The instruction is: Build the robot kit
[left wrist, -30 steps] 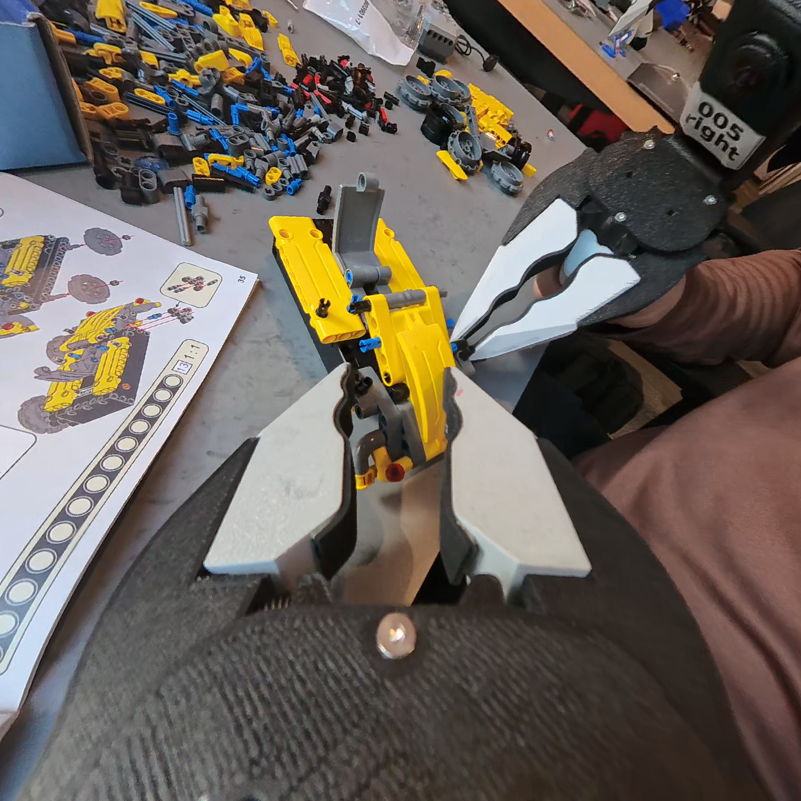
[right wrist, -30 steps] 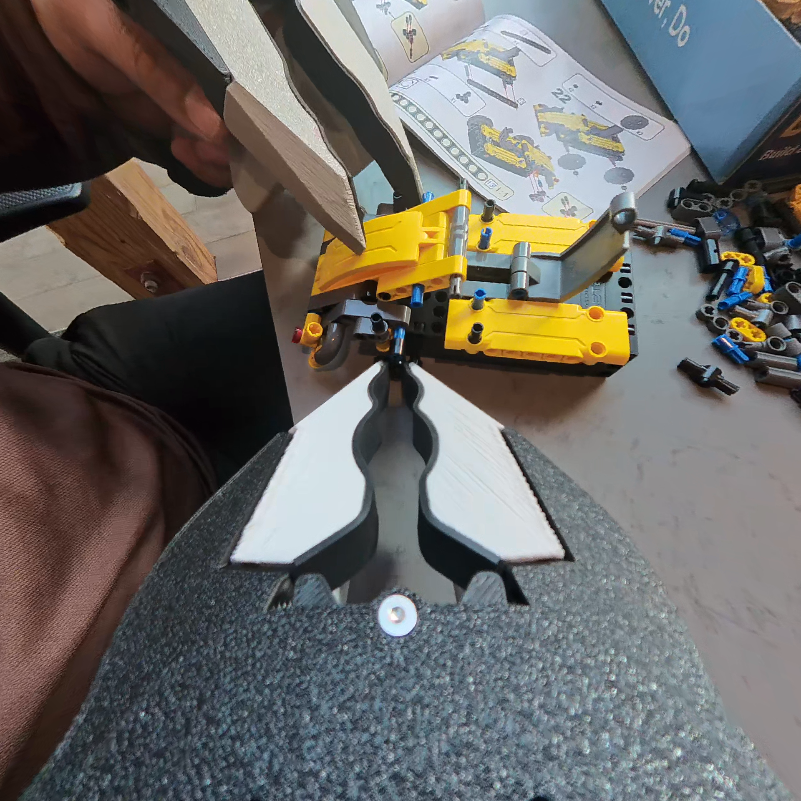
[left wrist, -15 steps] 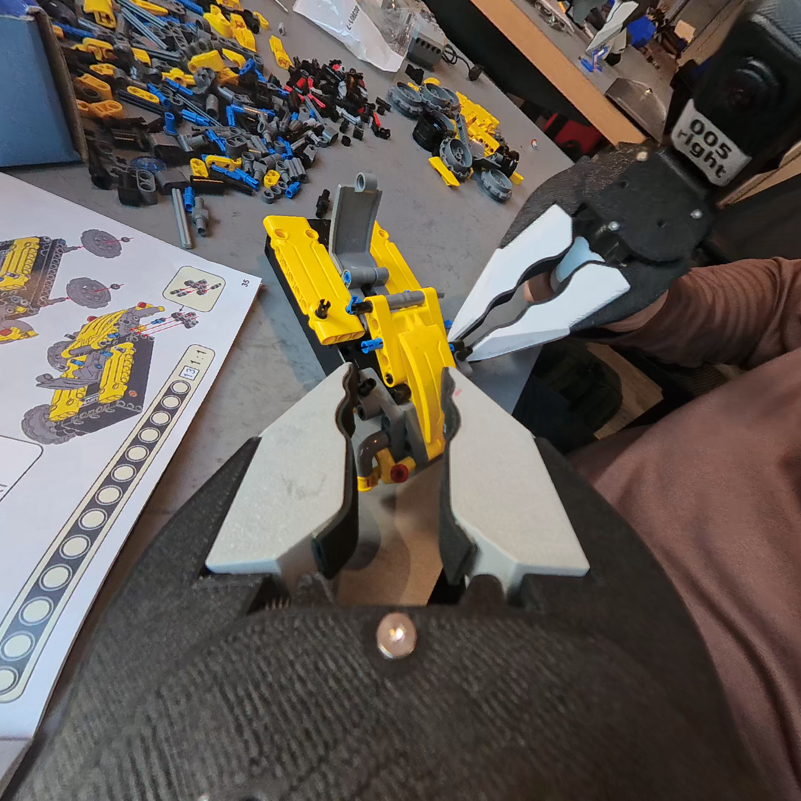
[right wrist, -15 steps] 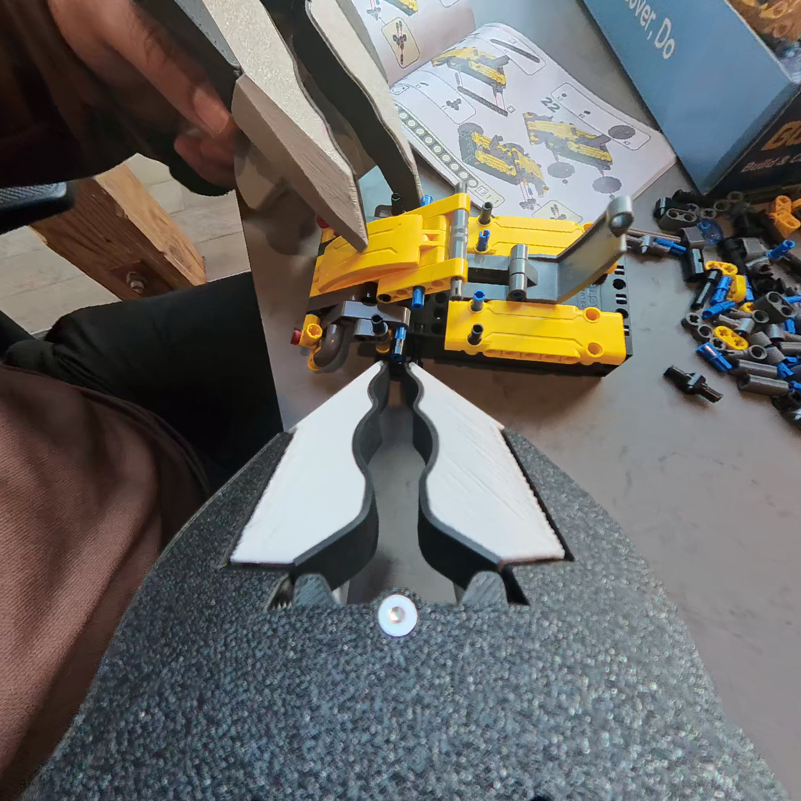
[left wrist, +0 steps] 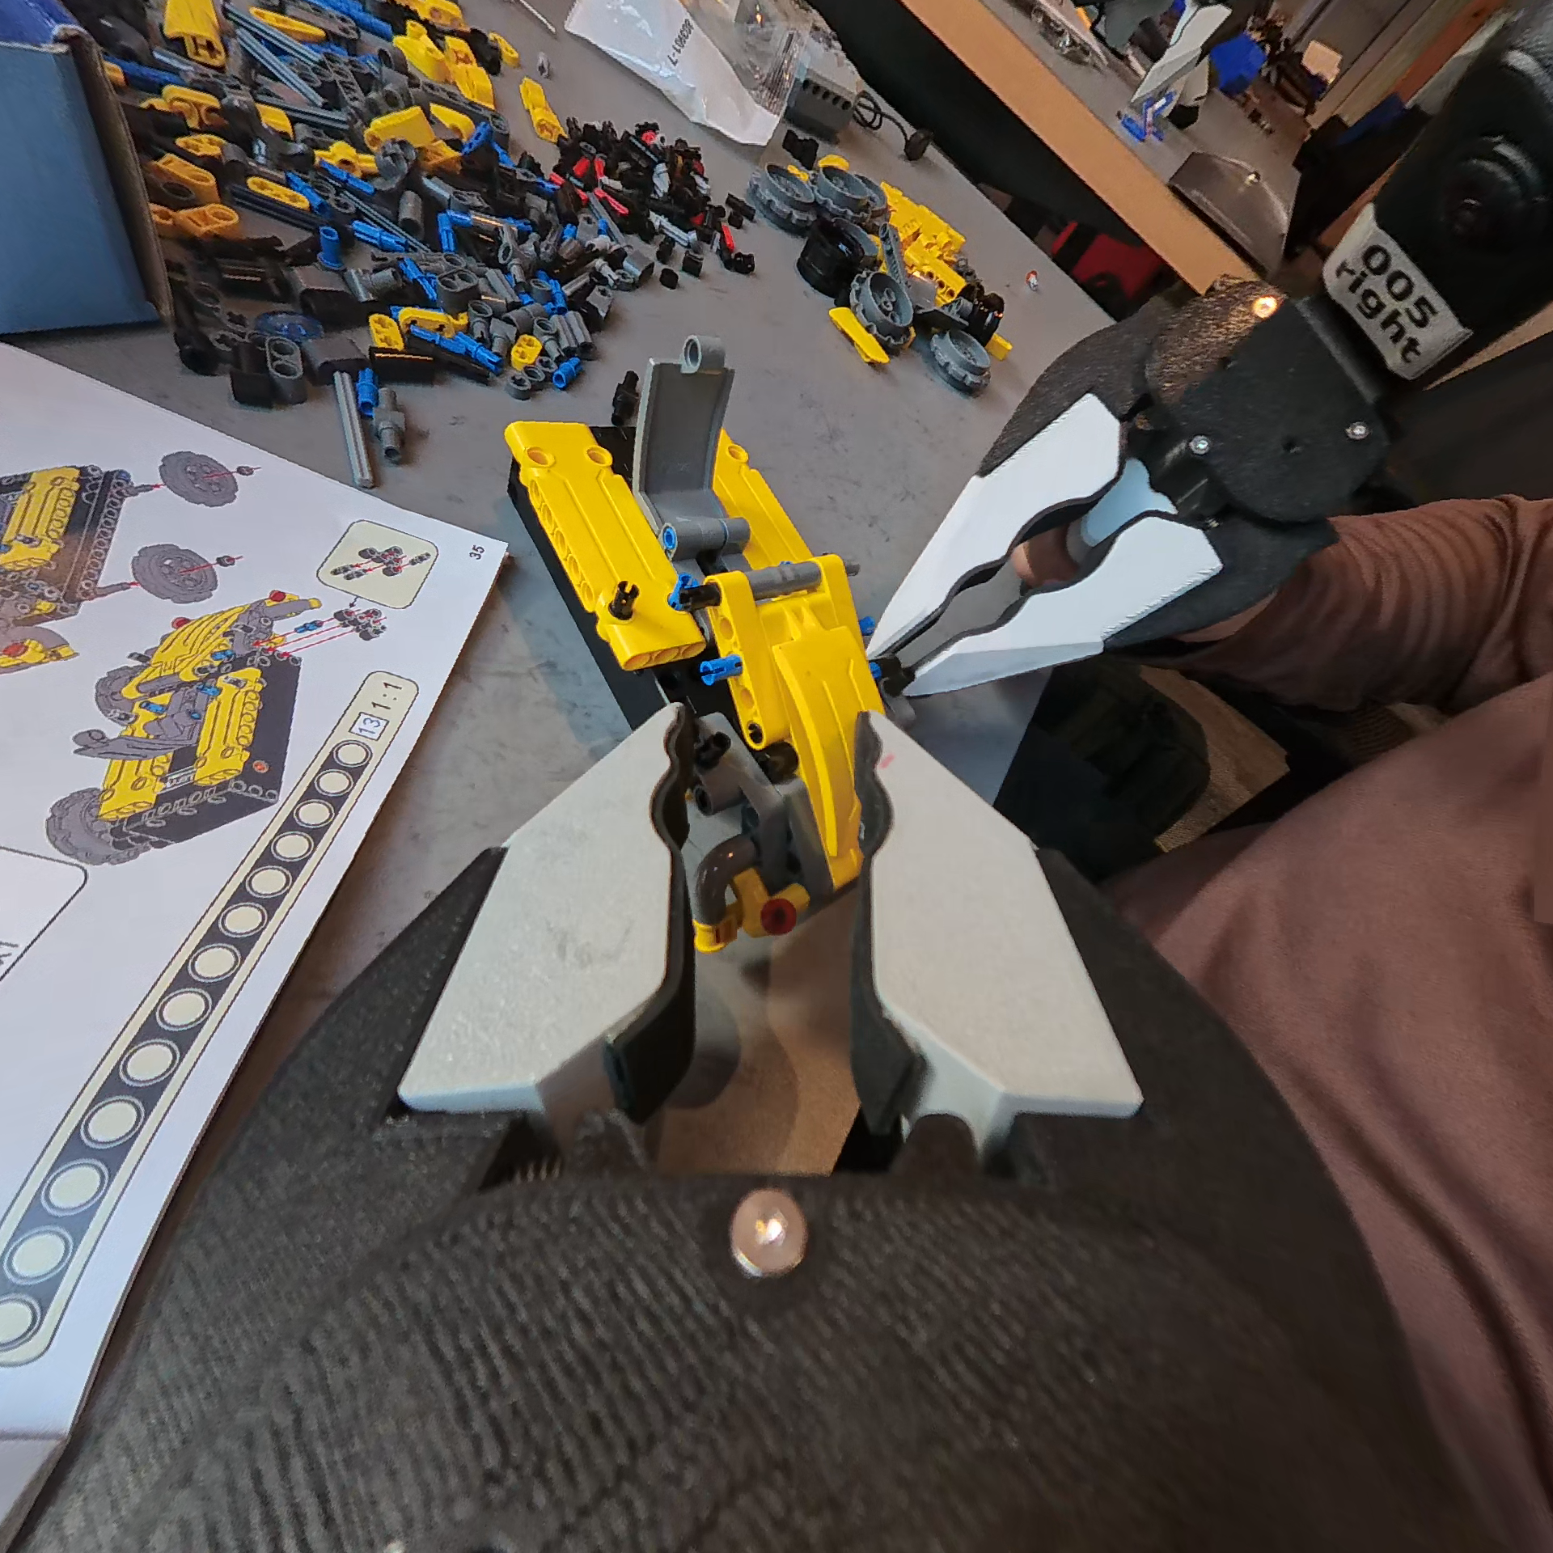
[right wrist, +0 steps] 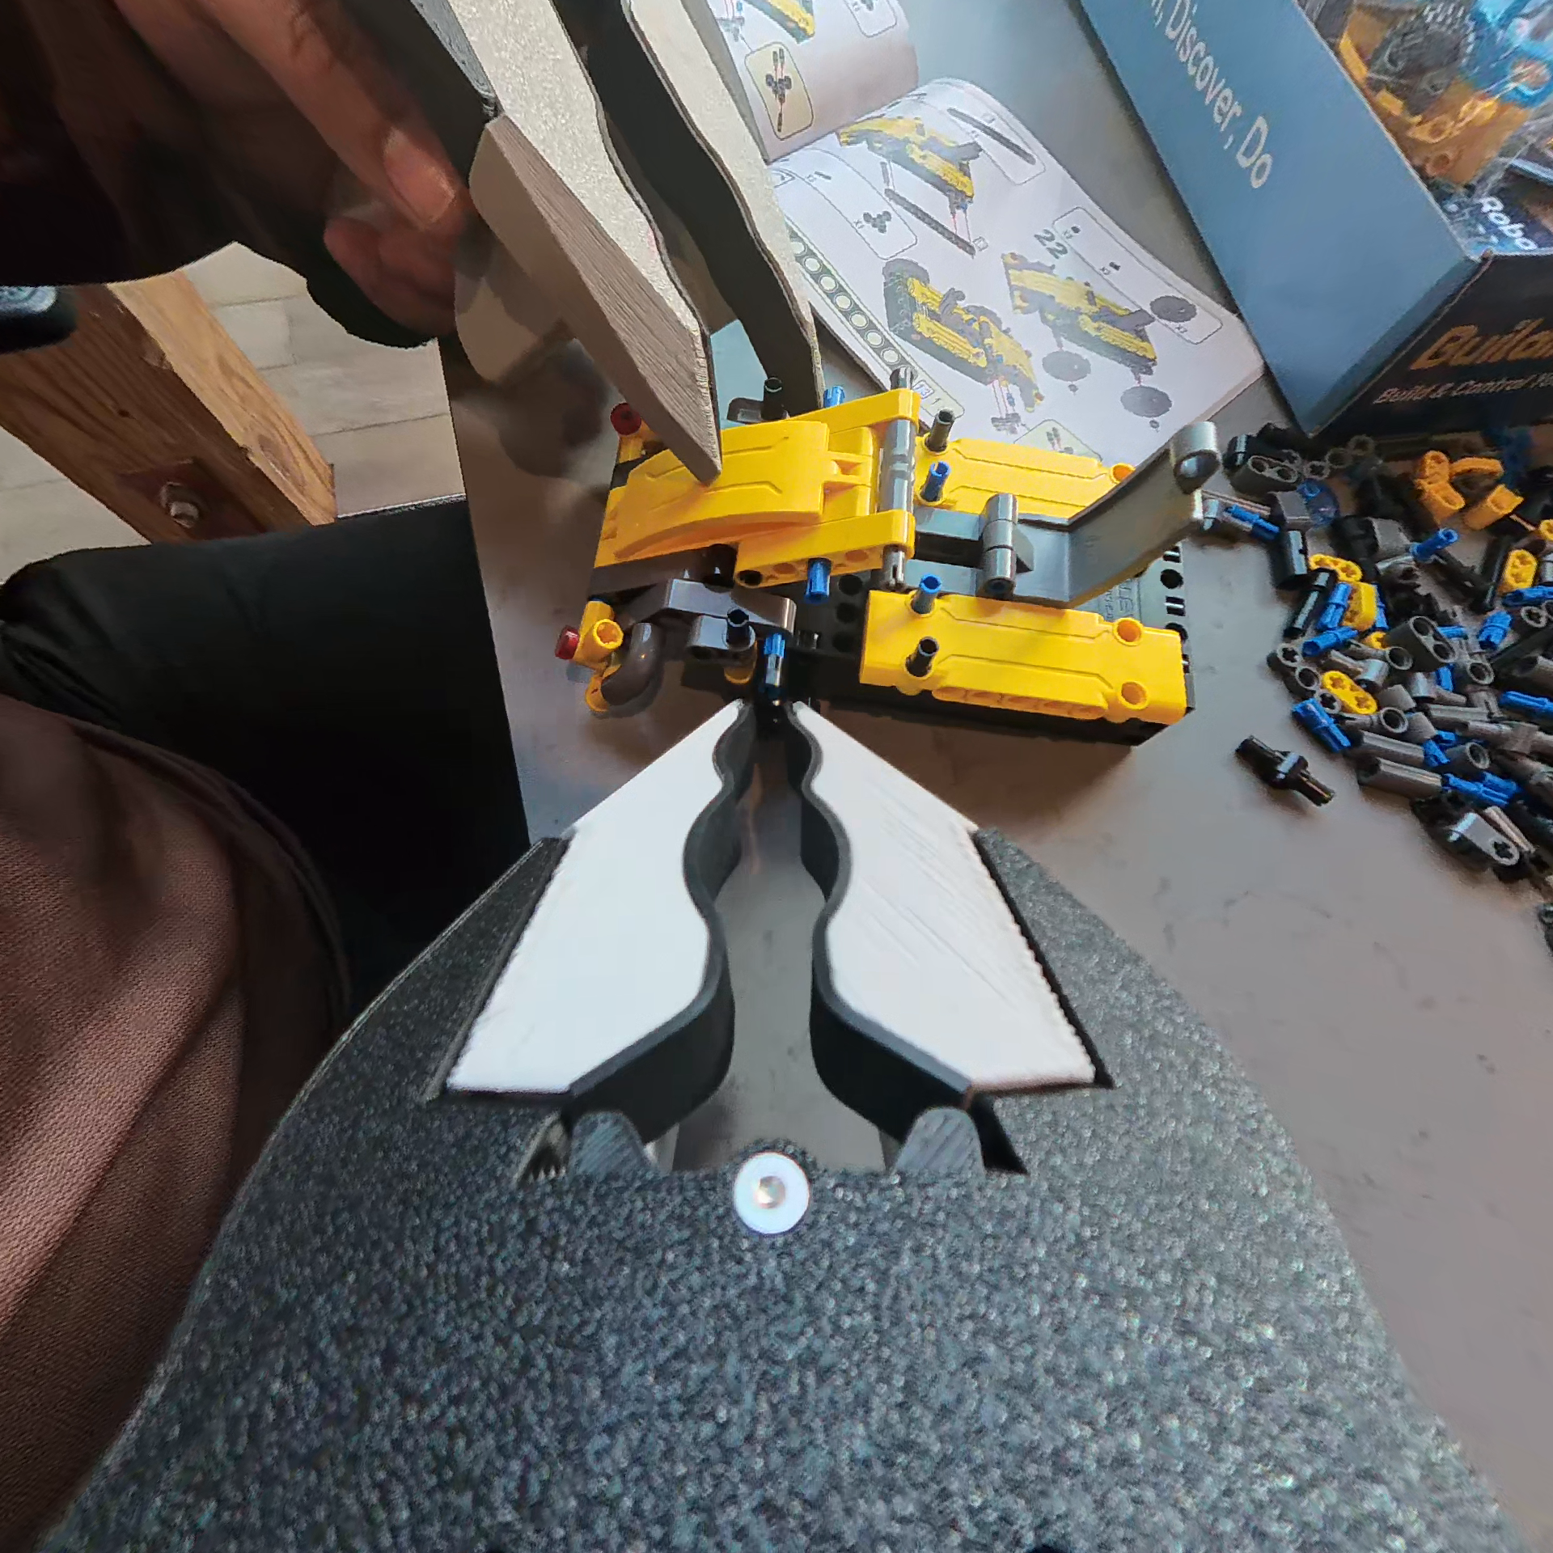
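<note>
Left gripper (left wrist: 769, 739): fingers clamped across the front end of the yellow, black and grey plastic brick-built vehicle chassis (left wrist: 672, 571), which rests on the grey table (right wrist: 1260, 966) by its near edge.

Right gripper (right wrist: 769, 710): tips pinched together on a small black-and-blue plastic connector pin (right wrist: 771, 664) at the chassis side.

Risk, as judged: the pin may skew or slip from the narrow tips; the chassis may slide off the edge.

Containers: blue cardboard box (right wrist: 1311, 168), contents not visible; loose plastic parts (left wrist: 403, 218) lie on the table.

Black claw (left wrist: 769, 739), grey fingers (left wrist: 571, 916) (brown sleeve (left wrist: 1387, 588))
</note>
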The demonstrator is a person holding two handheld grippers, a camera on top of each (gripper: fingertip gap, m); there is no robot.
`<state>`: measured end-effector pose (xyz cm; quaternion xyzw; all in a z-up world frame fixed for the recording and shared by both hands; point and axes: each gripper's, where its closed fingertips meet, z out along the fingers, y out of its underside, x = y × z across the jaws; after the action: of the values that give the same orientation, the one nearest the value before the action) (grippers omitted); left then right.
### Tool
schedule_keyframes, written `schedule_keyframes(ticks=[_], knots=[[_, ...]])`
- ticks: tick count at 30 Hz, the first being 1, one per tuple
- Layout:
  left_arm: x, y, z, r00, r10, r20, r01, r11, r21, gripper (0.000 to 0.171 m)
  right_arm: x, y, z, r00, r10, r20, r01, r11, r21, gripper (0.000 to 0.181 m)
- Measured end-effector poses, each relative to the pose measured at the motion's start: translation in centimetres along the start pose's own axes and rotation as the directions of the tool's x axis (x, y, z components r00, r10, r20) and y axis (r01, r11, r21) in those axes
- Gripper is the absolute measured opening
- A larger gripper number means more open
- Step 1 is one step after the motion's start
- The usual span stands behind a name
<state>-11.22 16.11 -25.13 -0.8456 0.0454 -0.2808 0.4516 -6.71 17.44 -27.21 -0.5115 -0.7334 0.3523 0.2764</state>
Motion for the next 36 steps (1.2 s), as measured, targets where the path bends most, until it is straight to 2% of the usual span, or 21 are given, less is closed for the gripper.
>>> schedule_keyframes(ticks=[11, 16, 25, 31, 36], knots=[[0.02, -0.01, 0.1, 1.0, -0.008, -0.005, 0.008, 1.0, 0.0, 0.036, -0.09, 0.04, 0.01, 0.999, 0.03, 0.034, -0.03, 1.0, 0.0, 0.002], [-0.02, -0.07, 0.19, 1.0, -0.019, -0.01, 0.019, 1.0, 0.002, 0.036, -0.1, 0.07, 0.06, 1.0, -0.001, 0.03, 0.001, 1.0, -0.004, 0.002], [-0.14, -0.15, 0.23, 0.999, -0.038, -0.025, 0.039, 0.999, 0.002, 0.035, -0.01, 0.03, 0.07, 0.974, 0.158, 0.163, -0.157, 0.987, -0.016, 0.002], [-0.23, -0.23, 0.25, 0.998, -0.048, -0.028, 0.048, 0.999, 0.003, 0.035, -0.06, -0.02, 0.16, 0.974, 0.074, 0.216, -0.071, 0.997, -0.021, 0.003], [-0.06, -0.19, 0.37, 0.999, -0.034, -0.023, 0.034, 0.999, -0.007, 0.036, -0.15, 0.12, 0.02, 0.979, -0.007, 0.201, 0.01, 1.0, -0.016, 0.003]])
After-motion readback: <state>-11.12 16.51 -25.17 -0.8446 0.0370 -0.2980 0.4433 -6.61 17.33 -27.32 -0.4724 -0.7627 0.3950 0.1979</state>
